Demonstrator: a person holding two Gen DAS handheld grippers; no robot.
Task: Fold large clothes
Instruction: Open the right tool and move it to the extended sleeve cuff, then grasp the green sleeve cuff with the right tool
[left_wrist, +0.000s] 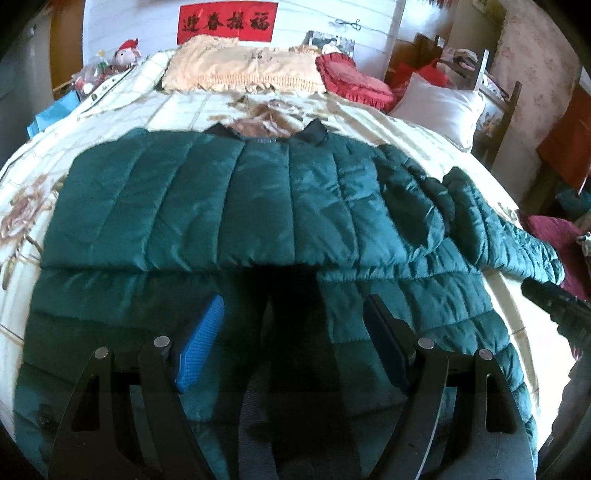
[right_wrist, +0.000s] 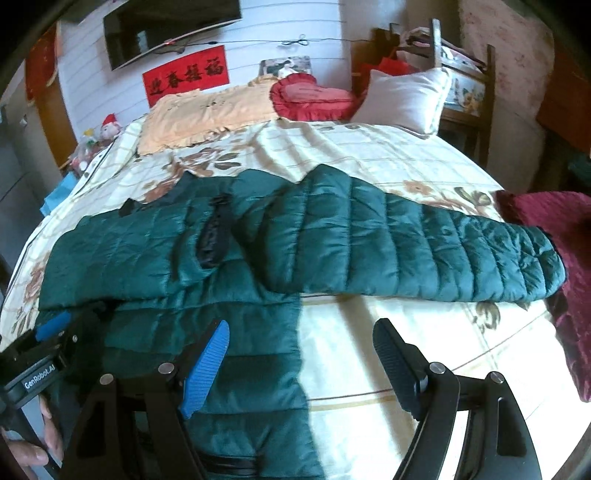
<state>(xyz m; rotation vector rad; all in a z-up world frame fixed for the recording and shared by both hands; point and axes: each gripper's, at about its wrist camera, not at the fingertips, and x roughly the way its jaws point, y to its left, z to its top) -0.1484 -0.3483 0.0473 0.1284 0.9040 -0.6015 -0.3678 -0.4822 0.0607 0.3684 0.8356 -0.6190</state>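
A dark green quilted jacket (left_wrist: 236, 199) lies spread flat on the bed, collar toward the pillows. One sleeve (right_wrist: 424, 254) stretches out to the right, reaching the maroon cloth. My left gripper (left_wrist: 293, 341) hovers open over the jacket's lower part, nothing between its blue and black fingers. My right gripper (right_wrist: 303, 365) is open too, above the jacket's right edge (right_wrist: 299, 350), with its black finger (right_wrist: 397, 369) over bare sheet. In the right wrist view the left gripper (right_wrist: 51, 330) shows at the left edge, held by a hand (right_wrist: 26, 454).
The bed has a cream floral sheet (right_wrist: 388, 350). At its head lie a peach pillow (left_wrist: 236, 66), a red heart cushion (right_wrist: 314, 98) and a white pillow (right_wrist: 406, 98). A maroon cloth (right_wrist: 569, 258) hangs off the right edge. A wooden chair (right_wrist: 465, 92) stands at the back right.
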